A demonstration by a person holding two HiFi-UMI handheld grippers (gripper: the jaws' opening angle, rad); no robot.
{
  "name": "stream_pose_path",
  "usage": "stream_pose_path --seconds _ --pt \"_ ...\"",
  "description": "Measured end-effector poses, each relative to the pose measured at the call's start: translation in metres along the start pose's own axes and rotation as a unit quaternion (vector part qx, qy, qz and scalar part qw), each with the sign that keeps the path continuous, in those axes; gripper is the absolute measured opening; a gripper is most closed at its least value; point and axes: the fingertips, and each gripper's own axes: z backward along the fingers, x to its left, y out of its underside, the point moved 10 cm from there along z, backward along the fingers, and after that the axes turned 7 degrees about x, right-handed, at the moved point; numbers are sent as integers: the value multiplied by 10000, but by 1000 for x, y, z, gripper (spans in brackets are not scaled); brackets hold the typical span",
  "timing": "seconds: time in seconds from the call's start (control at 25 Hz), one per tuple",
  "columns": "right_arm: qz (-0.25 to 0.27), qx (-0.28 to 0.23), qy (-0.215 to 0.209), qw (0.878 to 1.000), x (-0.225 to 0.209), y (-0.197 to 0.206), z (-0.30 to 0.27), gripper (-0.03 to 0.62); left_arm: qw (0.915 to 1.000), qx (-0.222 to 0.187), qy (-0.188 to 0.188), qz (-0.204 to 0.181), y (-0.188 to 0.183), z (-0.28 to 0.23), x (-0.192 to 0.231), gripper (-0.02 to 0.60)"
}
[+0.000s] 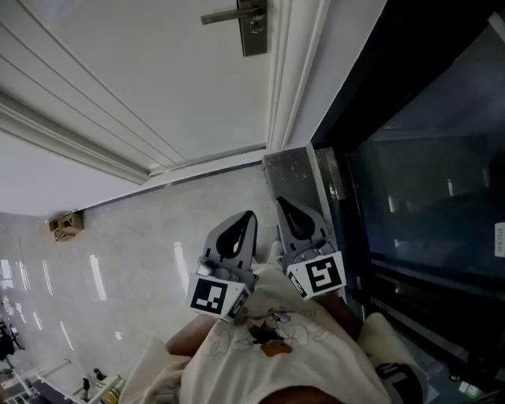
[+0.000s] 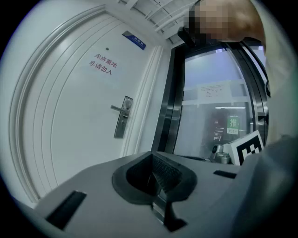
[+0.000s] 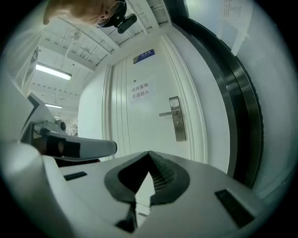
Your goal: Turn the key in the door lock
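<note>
Our left gripper [image 1: 239, 230] sits just beside the right gripper [image 1: 295, 218]. The door [image 1: 142, 79] with its lock plate [image 1: 253, 28] stands well ahead, and the glass partition [image 1: 426, 158] is to their right.

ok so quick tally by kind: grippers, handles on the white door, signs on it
two-jaw grippers: 2, left gripper and right gripper
silver metal lever handle on the white door: 1
signs on the door: 2, small blue plate and red-lettered notice
total: 5
</note>
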Motion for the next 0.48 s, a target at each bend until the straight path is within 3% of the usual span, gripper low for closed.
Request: stream_pose_path --seconds 0.28,0.48 --pt "-1 13 -58 10000 -13 3 10 5 10000 44 -38 33 4 -8 -13 5" --pt "-267 -293 -122 9991 -27 -2 21 6 10000 59 -65 22 3 -17 -27 5"
